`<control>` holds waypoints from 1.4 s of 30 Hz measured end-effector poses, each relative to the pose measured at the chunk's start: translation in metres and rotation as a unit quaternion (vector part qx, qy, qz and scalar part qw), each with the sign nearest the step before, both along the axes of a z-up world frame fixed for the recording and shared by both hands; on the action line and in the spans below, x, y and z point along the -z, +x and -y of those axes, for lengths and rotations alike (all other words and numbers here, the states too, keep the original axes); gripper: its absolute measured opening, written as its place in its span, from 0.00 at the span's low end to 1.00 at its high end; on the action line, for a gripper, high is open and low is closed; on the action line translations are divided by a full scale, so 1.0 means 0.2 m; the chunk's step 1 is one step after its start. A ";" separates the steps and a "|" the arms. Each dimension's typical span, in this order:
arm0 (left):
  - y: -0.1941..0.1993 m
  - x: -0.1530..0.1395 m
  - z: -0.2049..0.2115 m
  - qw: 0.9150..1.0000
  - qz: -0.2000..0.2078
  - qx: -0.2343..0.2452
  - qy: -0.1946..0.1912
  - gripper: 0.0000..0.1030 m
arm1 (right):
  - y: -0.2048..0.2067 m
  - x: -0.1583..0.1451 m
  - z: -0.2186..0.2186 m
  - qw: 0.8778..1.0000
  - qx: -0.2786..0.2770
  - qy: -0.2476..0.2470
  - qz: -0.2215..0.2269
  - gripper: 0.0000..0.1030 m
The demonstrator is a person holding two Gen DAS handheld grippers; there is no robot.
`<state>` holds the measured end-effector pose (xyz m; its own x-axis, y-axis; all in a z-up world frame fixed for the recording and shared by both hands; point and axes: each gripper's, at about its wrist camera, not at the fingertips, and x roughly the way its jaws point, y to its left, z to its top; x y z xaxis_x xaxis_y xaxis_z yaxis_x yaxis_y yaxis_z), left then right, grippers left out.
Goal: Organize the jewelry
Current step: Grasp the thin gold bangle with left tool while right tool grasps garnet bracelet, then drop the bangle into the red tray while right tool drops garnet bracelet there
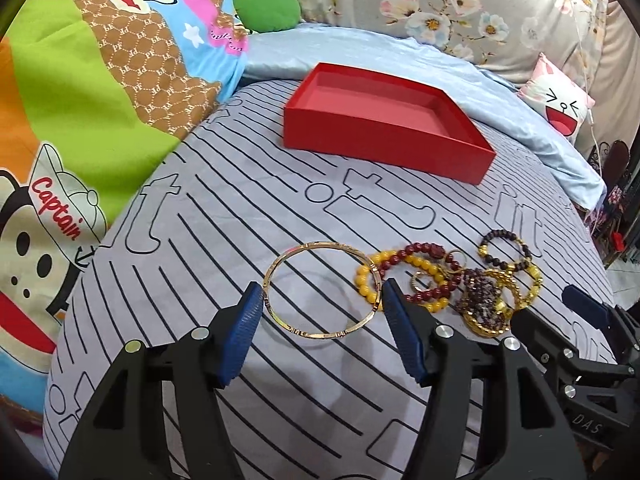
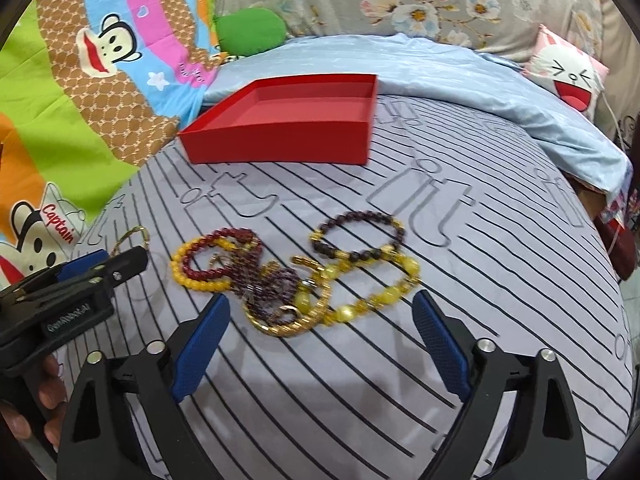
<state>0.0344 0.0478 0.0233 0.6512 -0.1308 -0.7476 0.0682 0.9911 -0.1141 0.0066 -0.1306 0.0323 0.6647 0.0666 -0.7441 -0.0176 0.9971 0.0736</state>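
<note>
Left wrist view: gold bangle [image 1: 320, 290], rigid, light and likely slippery, is clamped across its rim by the left gripper [image 1: 322, 300] just over the bed [image 1: 224, 216].

Right wrist view: right gripper [image 2: 322, 316] is held apart above tangled bead bracelets [image 2: 296, 276]; limp strands are best pinched singly.

gold bangle [image 1: 322, 289] looks like polished shiny metal, beaded bracelets [image 2: 224, 264] are glossy smooth beads, red box [image 1: 384, 120] is matt card. Striped sheet [image 1: 240, 208] is soft matt cloth, and the gripper pads [image 1: 244, 332] are ribbed blue plastic on black matt arms
</note>
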 end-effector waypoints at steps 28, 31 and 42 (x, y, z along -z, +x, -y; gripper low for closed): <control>0.08 0.03 -0.02 1.000 -0.012 -0.003 0.000 0.57 | 0.13 0.03 -0.10 0.998 -0.050 0.027 -0.022 0.10; 0.06 0.00 0.00 1.000 -0.005 0.001 0.001 0.57 | 0.11 -0.01 -0.06 0.998 -0.043 0.042 -0.012 0.10; 0.03 -0.15 0.03 1.000 0.017 0.018 -0.010 0.57 | 0.07 -0.23 0.09 0.997 -0.018 0.065 0.034 0.10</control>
